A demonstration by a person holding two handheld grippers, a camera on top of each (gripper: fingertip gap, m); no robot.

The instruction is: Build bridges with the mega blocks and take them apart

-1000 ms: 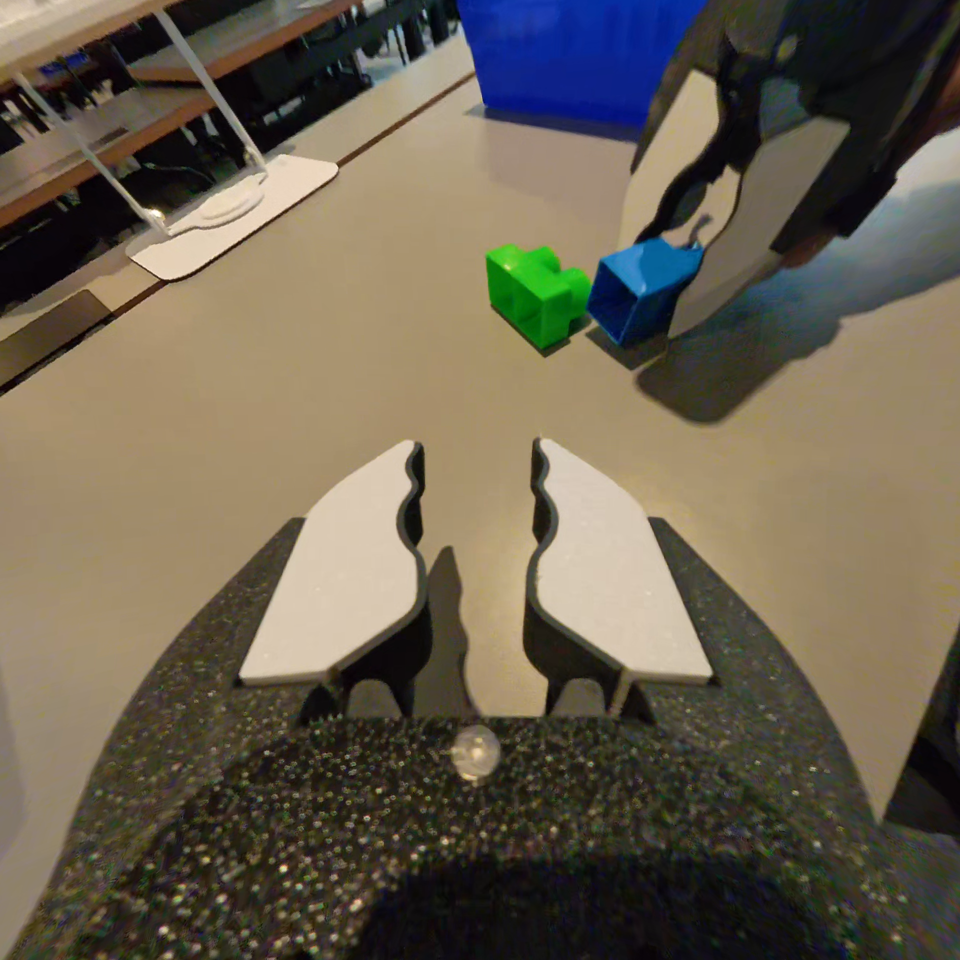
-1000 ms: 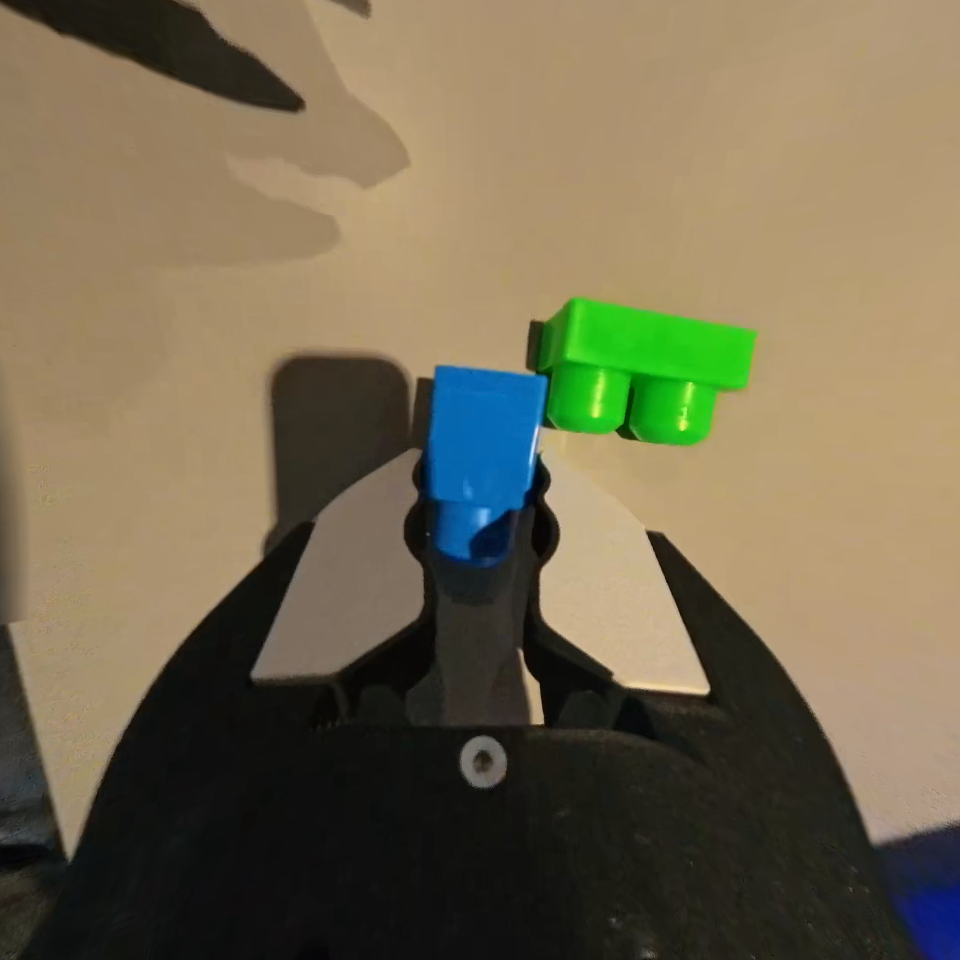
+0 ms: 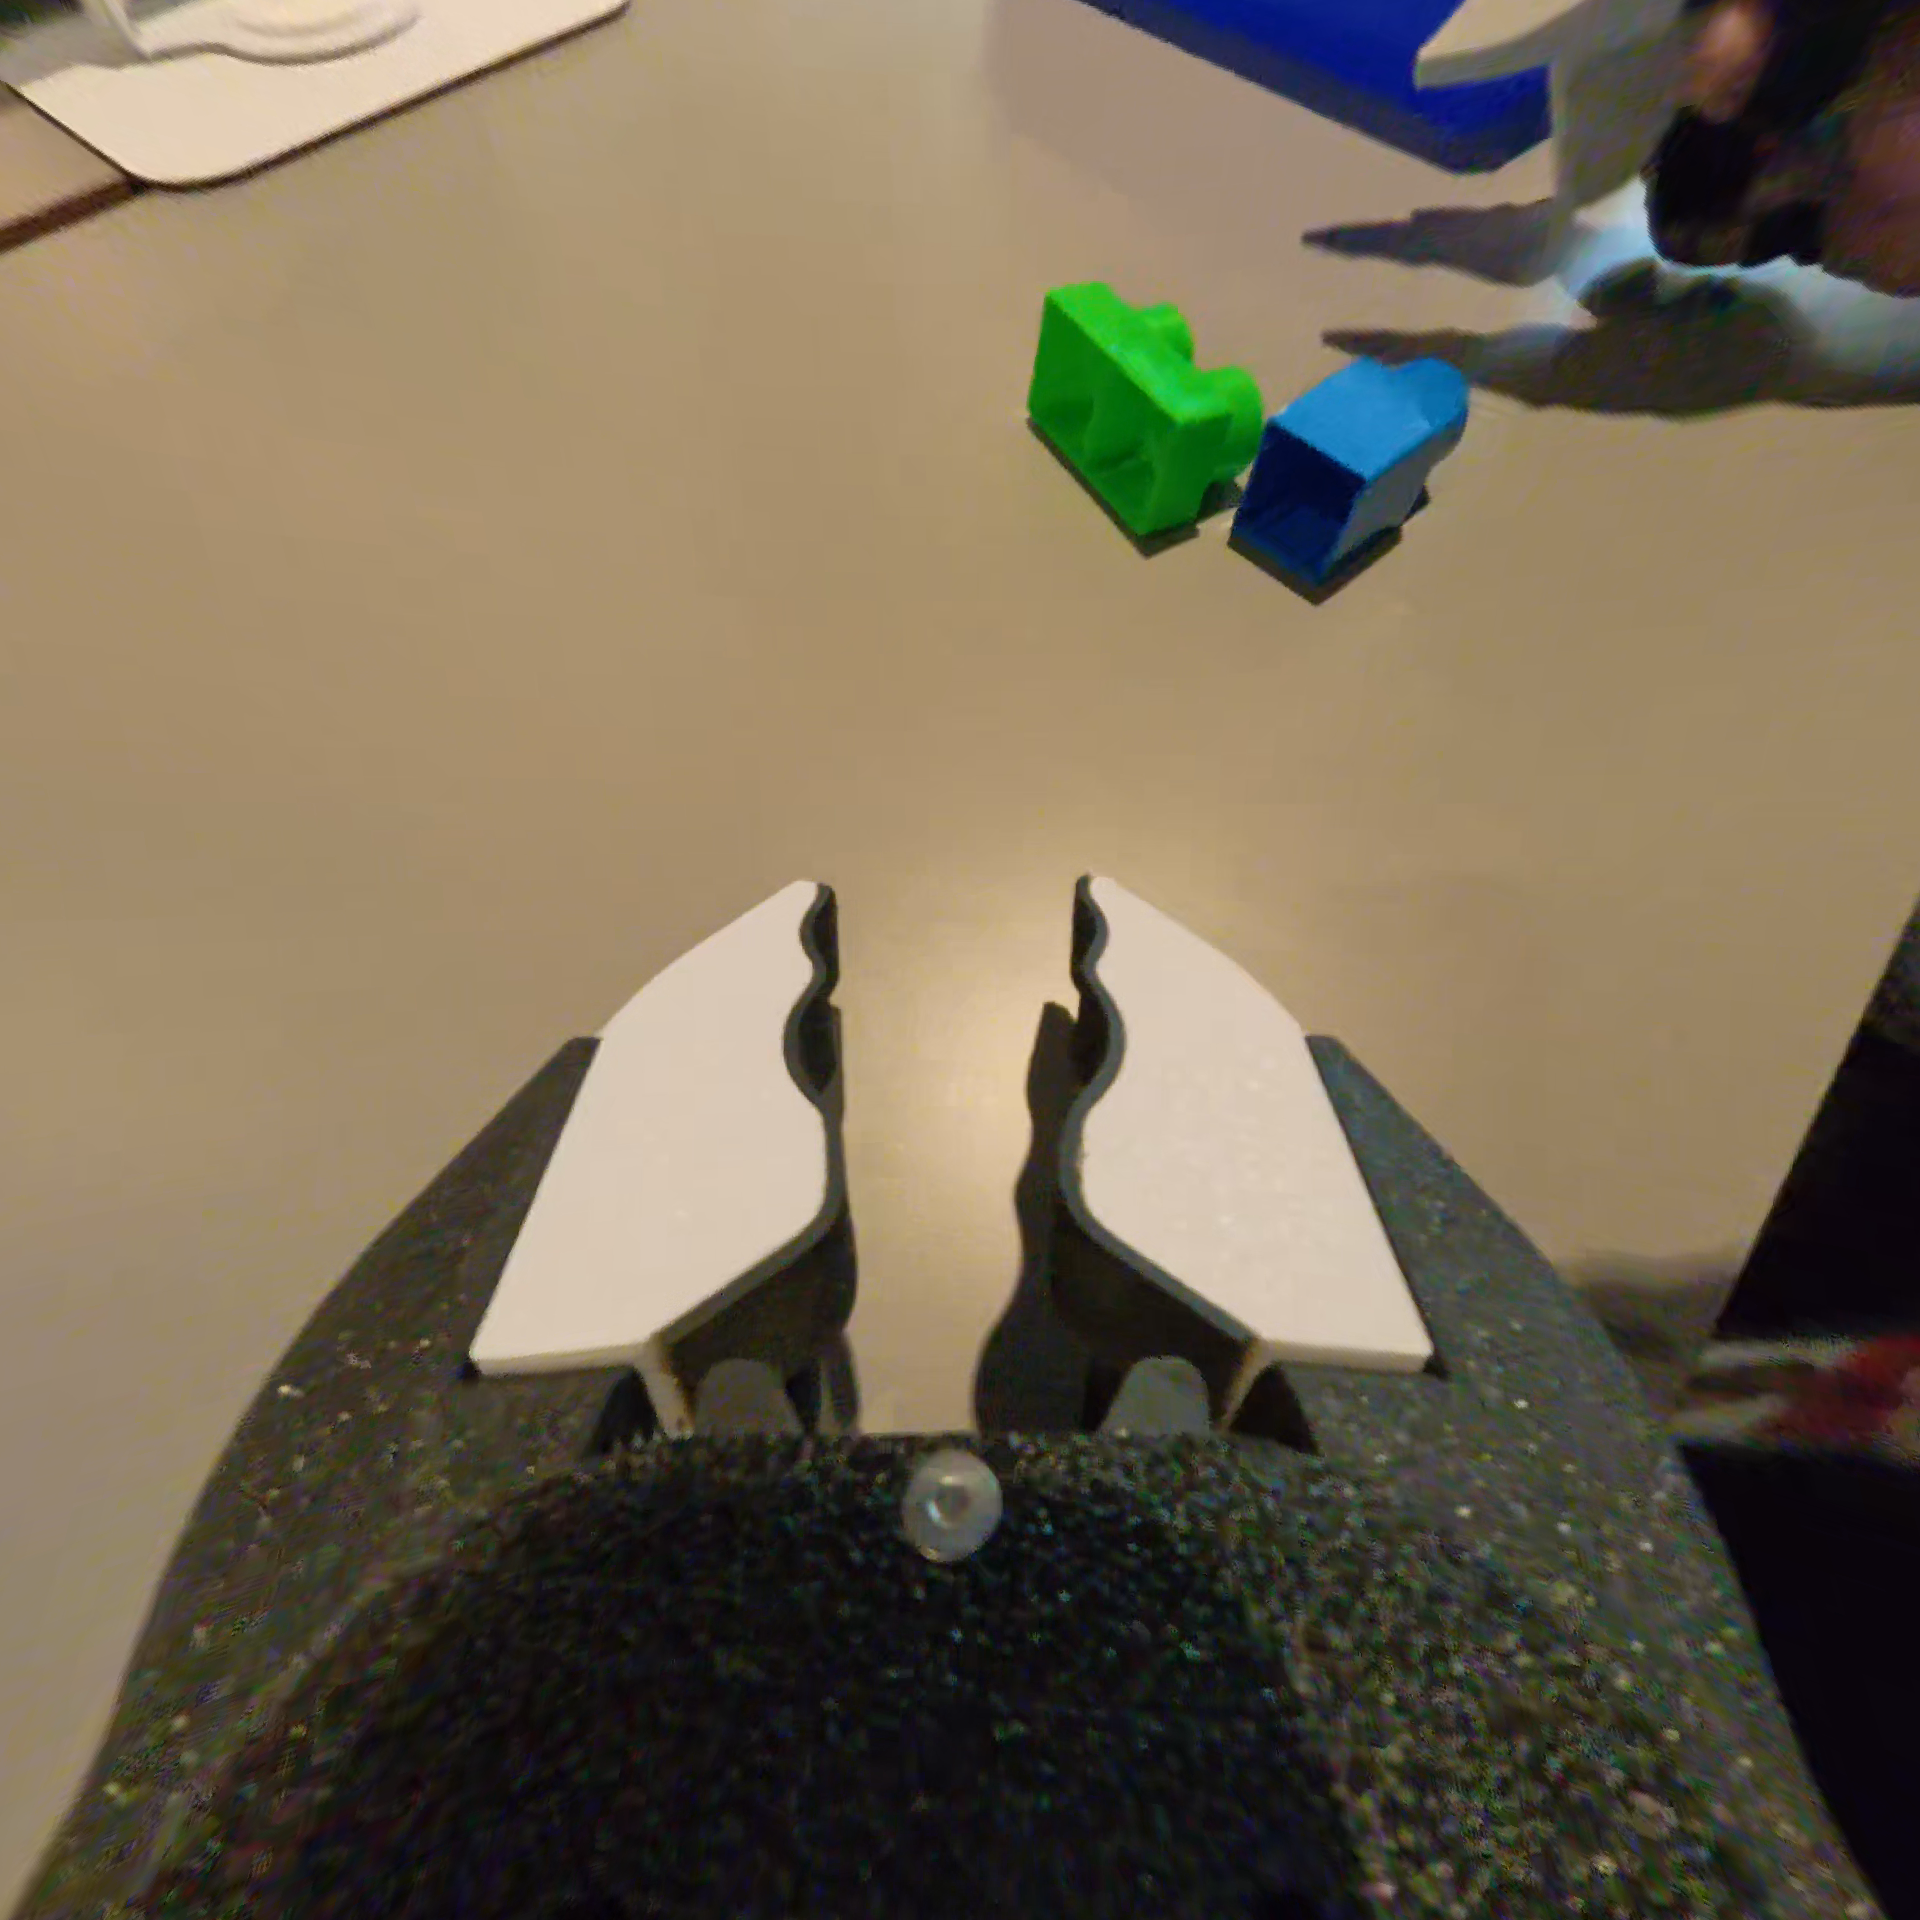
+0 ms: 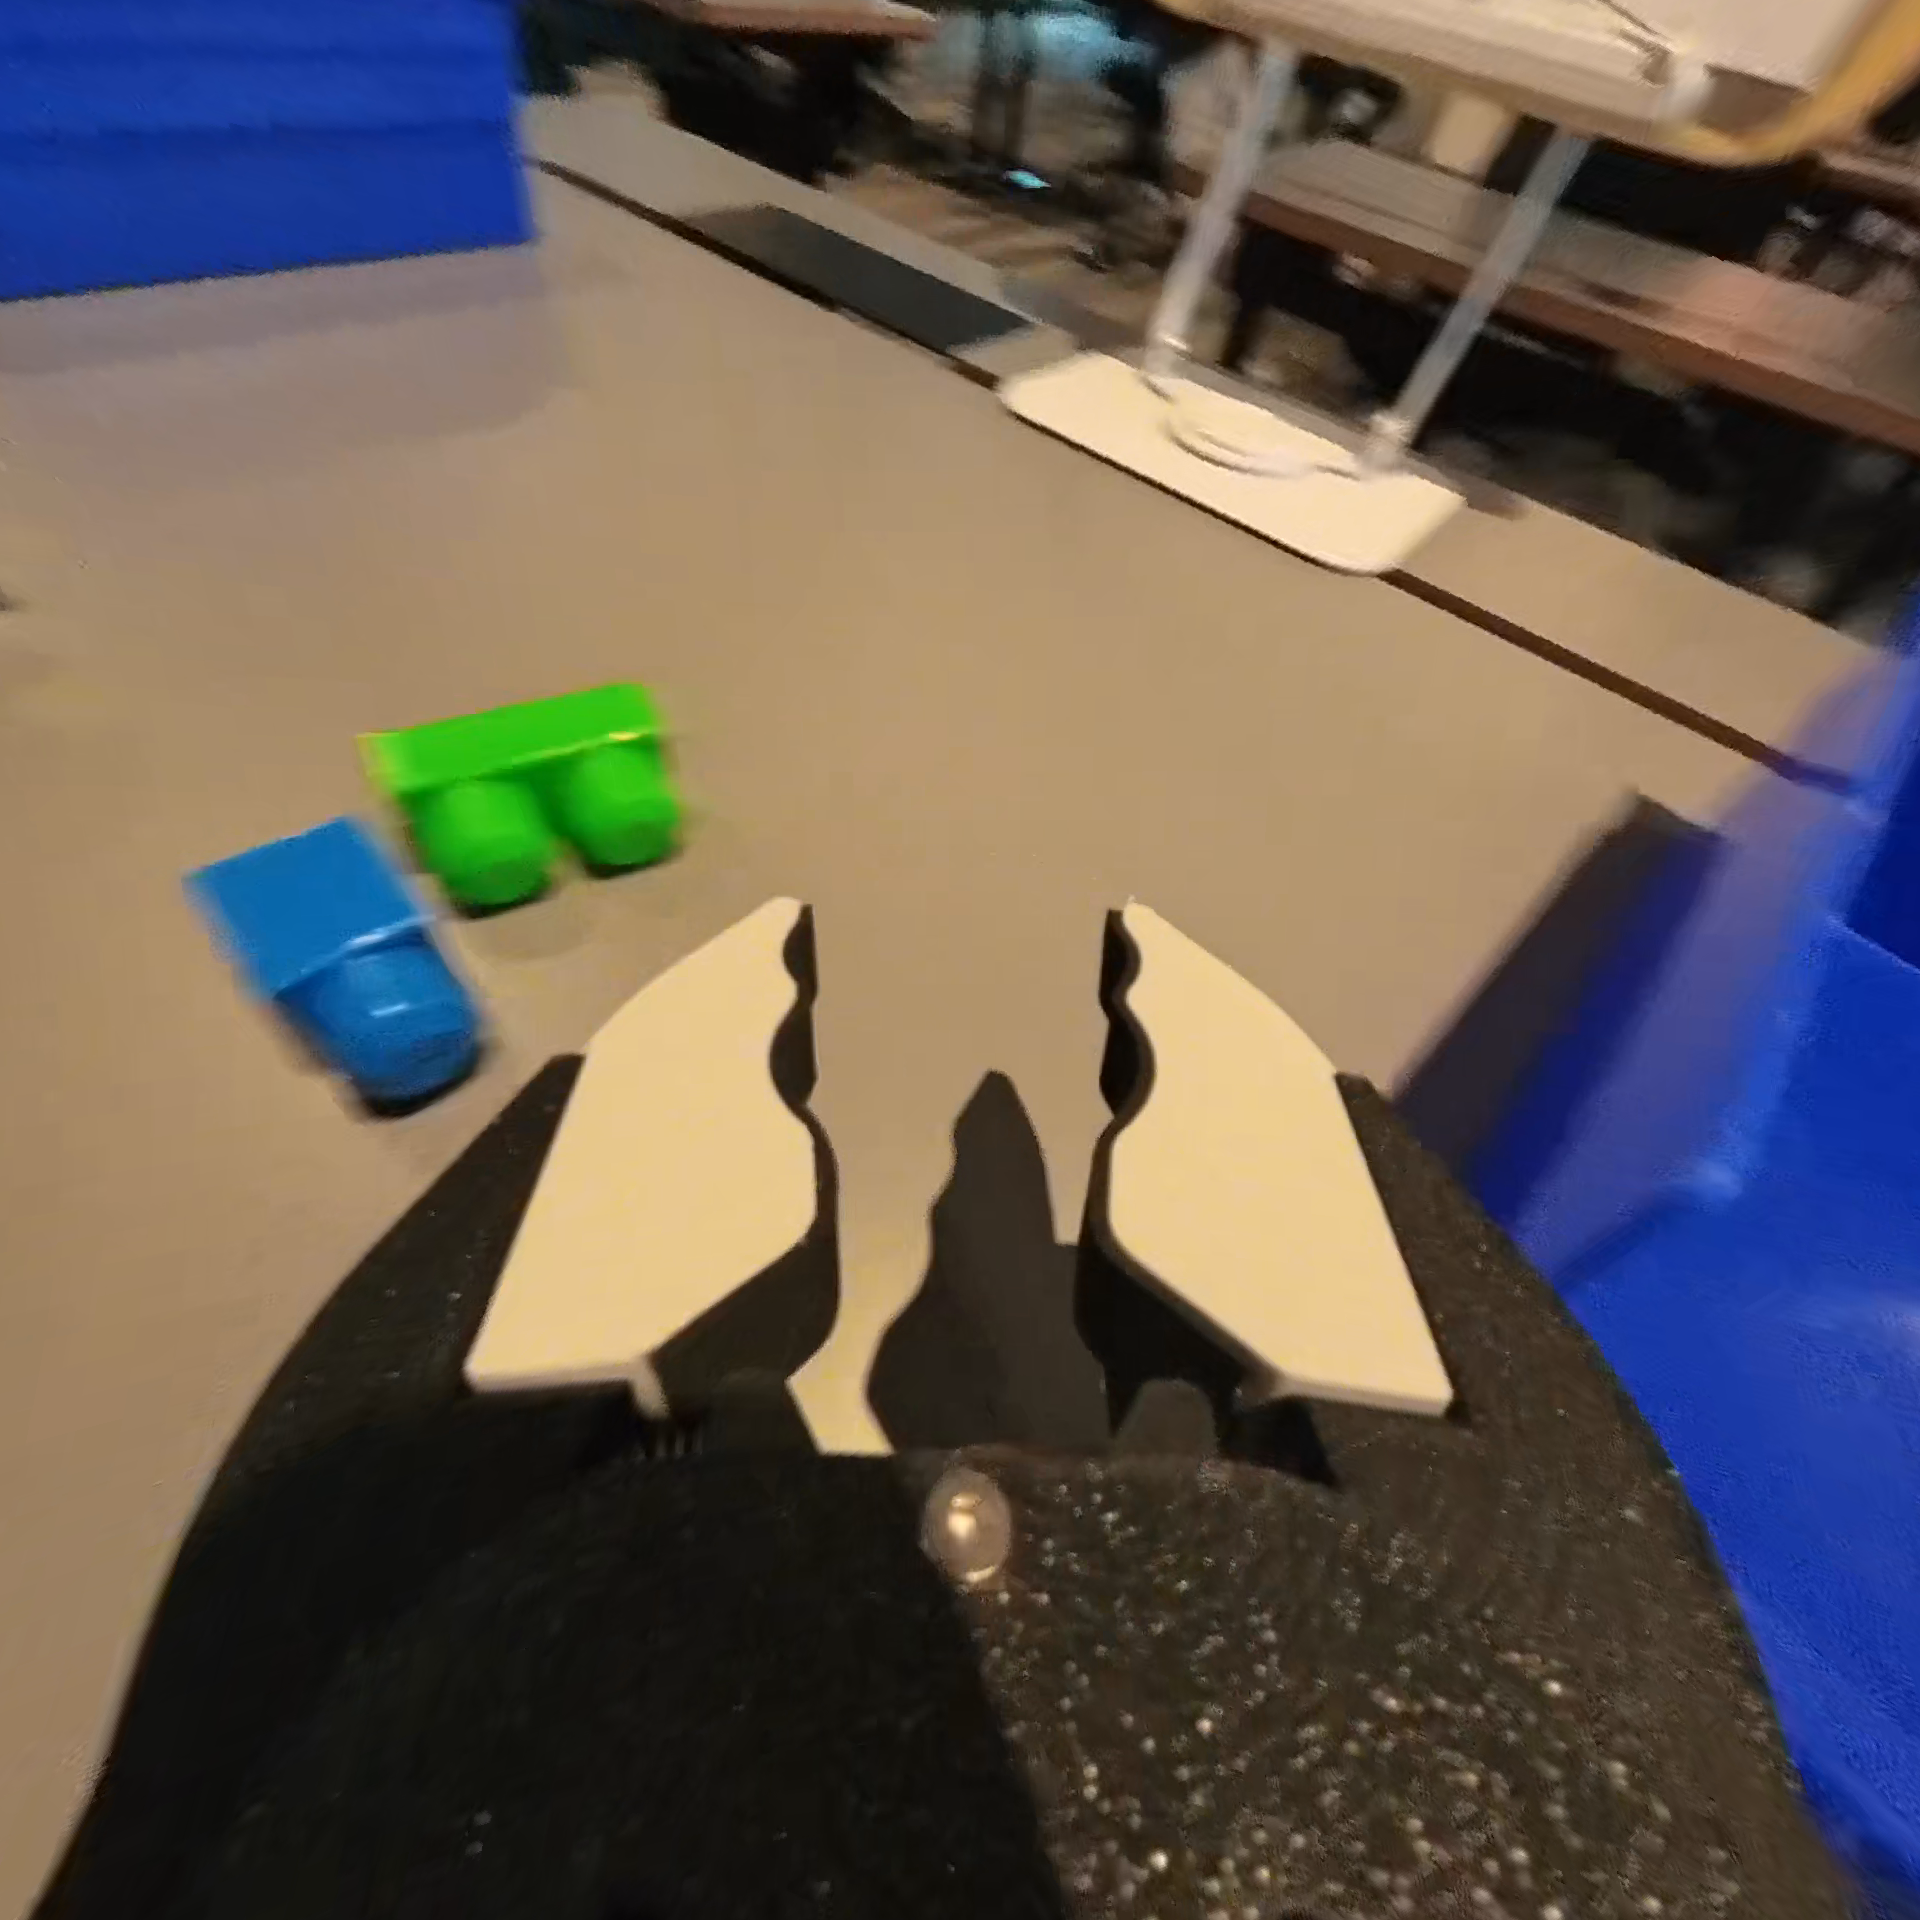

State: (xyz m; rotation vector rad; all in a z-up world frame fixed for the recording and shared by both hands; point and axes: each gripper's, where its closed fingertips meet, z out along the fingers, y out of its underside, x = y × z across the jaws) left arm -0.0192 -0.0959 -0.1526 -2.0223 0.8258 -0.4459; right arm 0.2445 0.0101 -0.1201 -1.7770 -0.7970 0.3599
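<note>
A green two-stud block (image 3: 1132, 416) lies on its side on the beige table, with a small blue one-stud block (image 3: 1345, 468) on its side next to it on the right. Both also show in the right wrist view, the green block (image 4: 530, 790) behind the blue block (image 4: 343, 956). My left gripper (image 3: 954, 894) is open and empty, low over the table, well short of the blocks. My right gripper (image 4: 961, 920) is open and empty, to the right of the blocks; it shows blurred at the top right of the left wrist view (image 3: 1538, 52).
A blue bin (image 4: 1714, 1143) stands close on the right of my right gripper; another blue bin (image 4: 249, 135) is at the back left. A white stand base (image 4: 1236, 468) sits at the table's far edge, also in the left wrist view (image 3: 291, 73). Measured from the fingertips, the blue block (image 4: 343, 956) is 9 cm or so from the right gripper and 15 cm from the left. It turns up in the left wrist view (image 3: 1417, 377) as well.
My right gripper has let go of the blue block, opened, and drawn back and to the right. The blue block now lies on the table. My left gripper has tilted down a little.
</note>
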